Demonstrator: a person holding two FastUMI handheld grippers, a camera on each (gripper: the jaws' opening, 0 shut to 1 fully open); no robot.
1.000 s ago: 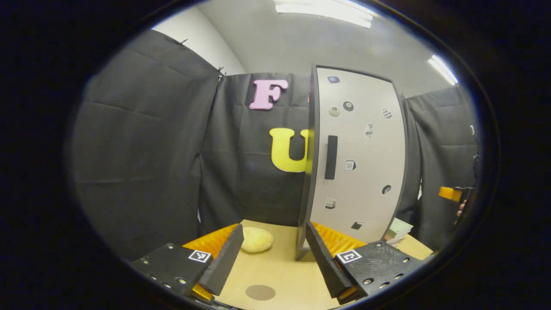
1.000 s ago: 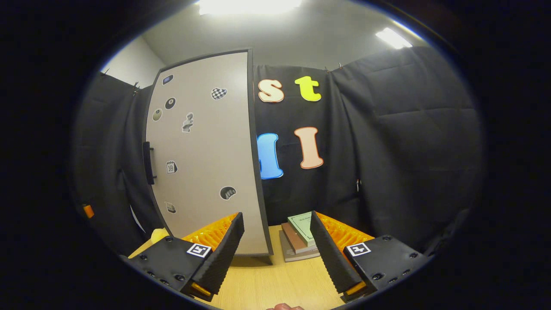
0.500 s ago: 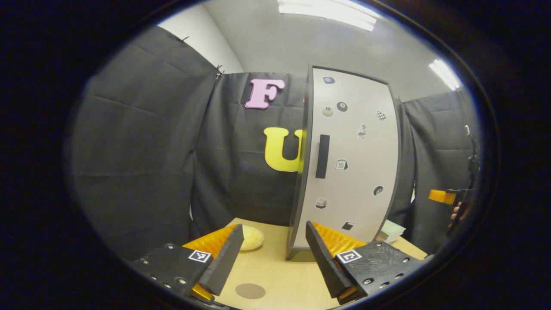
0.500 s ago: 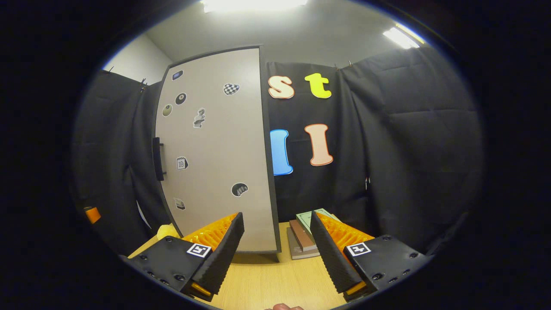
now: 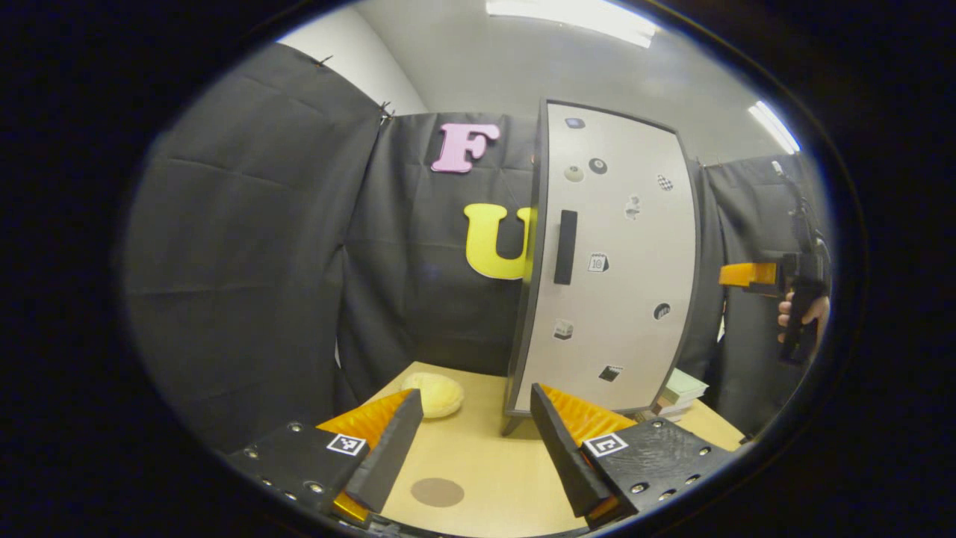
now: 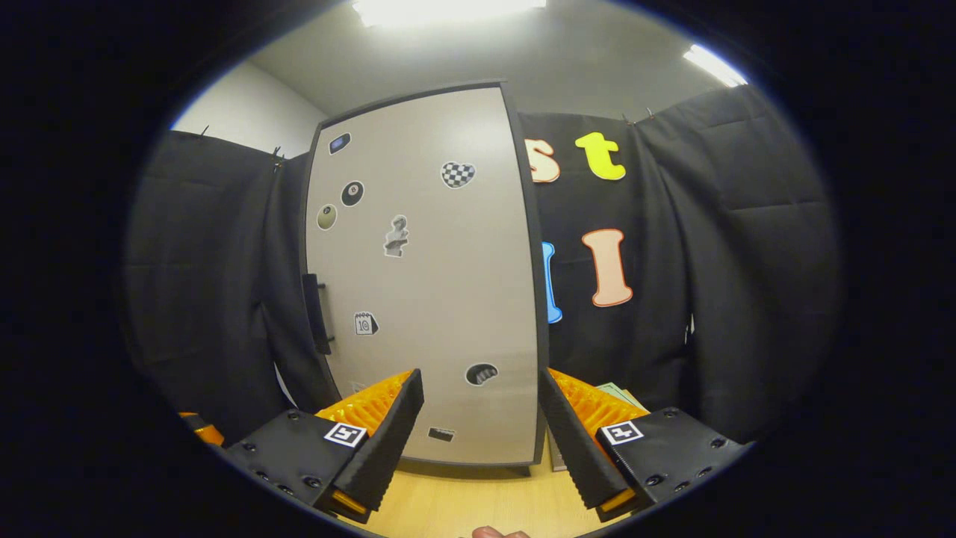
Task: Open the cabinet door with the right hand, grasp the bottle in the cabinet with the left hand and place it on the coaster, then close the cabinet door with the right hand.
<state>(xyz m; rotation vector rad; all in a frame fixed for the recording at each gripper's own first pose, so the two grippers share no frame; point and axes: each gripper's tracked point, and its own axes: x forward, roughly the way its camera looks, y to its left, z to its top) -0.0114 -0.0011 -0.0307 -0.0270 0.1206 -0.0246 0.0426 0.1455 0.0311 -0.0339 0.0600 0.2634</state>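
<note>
Over the last second the right gripper (image 6: 478, 441) had risen and swung toward the cabinet (image 6: 422, 276), so that the grey door panel, which a moment earlier sat off to the left of its jaws, now stood almost straight ahead of them and filled the space above the gap. Its jaws were spread wide with nothing between them. The black door handle (image 6: 317, 314) lay up and to the left of the left finger, well apart from both pads, so no contact had been made. In the left gripper view the same tool appeared as an orange finger and a hand (image 5: 799, 314) higher than before, far out to the right of the left gripper (image 5: 474, 448). The left gripper's jaws were also wide and empty; the brown coaster (image 5: 437, 492) lay on the table (image 5: 485, 463) just ahead and between them, slightly toward the left finger, with a pale round lump (image 5: 432, 394) beyond that finger. The door was shut, so the bottle was hidden inside. This reads as the opening approach: the right jaws would likely need to shift leftward to the handle.
</note>
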